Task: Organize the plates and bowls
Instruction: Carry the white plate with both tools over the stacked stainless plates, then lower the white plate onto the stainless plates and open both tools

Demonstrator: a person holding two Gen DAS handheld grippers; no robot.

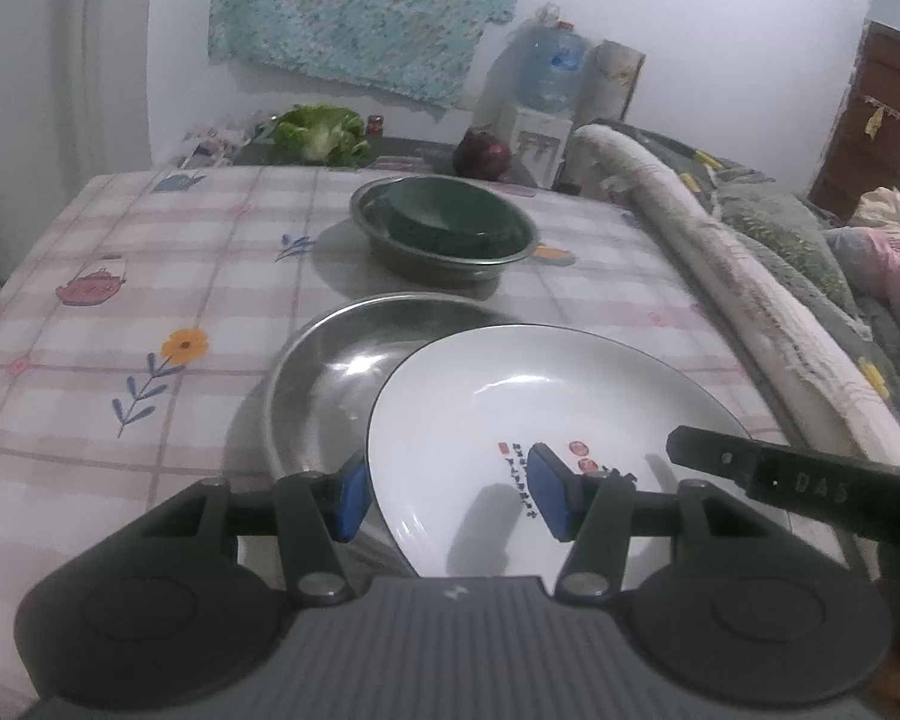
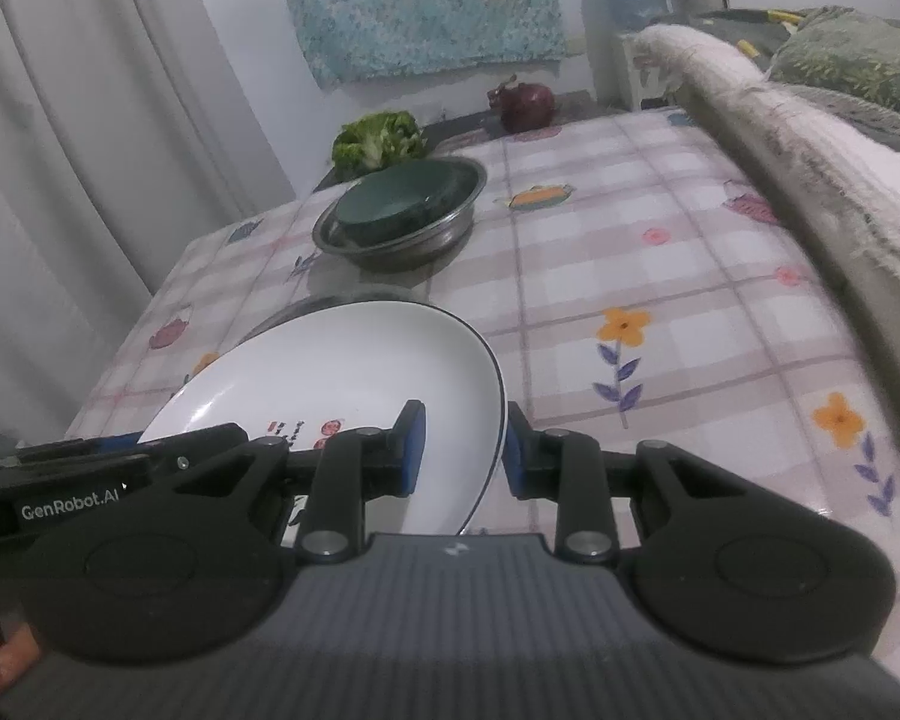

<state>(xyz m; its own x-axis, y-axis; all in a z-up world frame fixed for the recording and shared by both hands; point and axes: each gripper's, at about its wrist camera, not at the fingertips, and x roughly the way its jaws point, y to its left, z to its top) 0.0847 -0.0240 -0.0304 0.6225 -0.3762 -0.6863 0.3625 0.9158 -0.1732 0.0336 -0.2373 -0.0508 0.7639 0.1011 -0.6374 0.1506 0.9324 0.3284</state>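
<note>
The round white glazed ceramic plate with a thin dark rim line and small red and black printing is carried tilted between both tools, above the desk covered in a pink checked floral cloth; the right tool is clamped on the plate's near right rim, one blue pad on the upper face and the other under the edge; the left tool straddles the plate's near left rim with its blue pads set fairly wide, one over the printed face and one outside the edge, and whether they press on the plate I cannot tell, so it may only be steadying it

Just ahead of the left tool and partly under the plate lies a shallow round stainless steel dish on the cloth; further ahead of both tools stands a deeper steel basin with a dark green bowl nested inside it; beyond that, well away from the tools, a head of green lettuce and a dark red onion

In handling, the plate is likely stiff, fairly heavy for a rim pinch, and brittle; the glaze looks glossy and therefore probably slippery against the pads; held at one edge it will want to pivot and droop, so opposite points on the rim, with a pad well in on the face, look the safest hold; it should be set down gently onto the steel dish, since ceramic on metal may chip or skid
</note>
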